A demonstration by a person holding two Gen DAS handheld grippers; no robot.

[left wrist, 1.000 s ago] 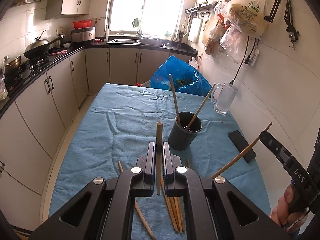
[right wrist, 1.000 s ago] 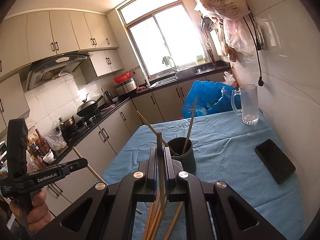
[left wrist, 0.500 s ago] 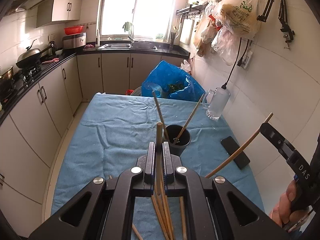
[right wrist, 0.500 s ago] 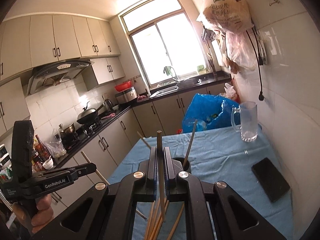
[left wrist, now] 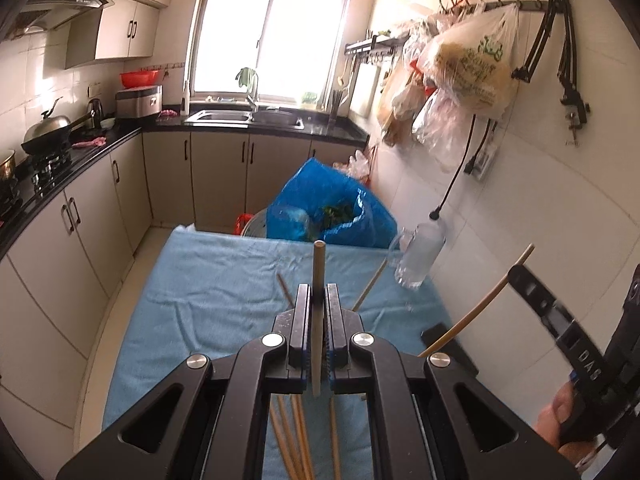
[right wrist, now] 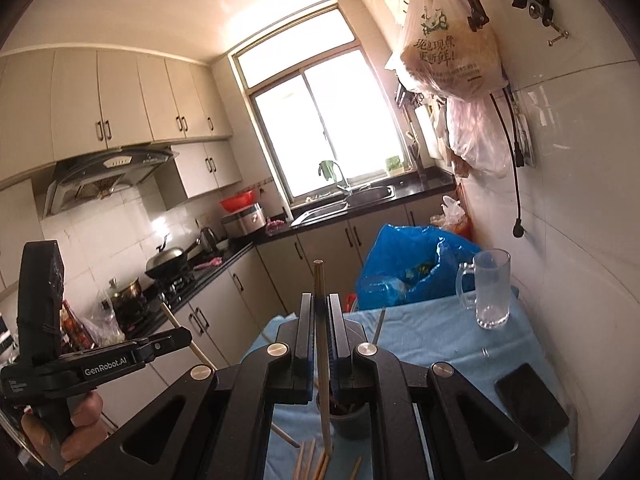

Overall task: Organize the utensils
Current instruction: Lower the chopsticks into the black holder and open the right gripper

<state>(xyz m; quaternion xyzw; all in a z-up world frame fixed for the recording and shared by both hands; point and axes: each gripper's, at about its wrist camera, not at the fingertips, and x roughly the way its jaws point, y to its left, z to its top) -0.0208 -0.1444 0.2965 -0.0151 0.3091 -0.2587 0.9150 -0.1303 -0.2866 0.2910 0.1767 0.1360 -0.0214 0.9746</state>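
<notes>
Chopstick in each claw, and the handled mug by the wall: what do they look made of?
Thin tan chopstick in the left claw and the one in the right claw: likely bamboo or wood, matte, pale tan. Clear handled mug: probably glass, see-through with glossy highlights.

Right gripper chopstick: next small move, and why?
Probably ease the right gripper straight down a little. It is shut on one chopstick, held upright, and the dark cup shows just below and behind its fingers, with two sticks already in it. The chopstick's lower end seems near the cup's rim, though the exact line-up is hard to tell. Release comes after.
</notes>
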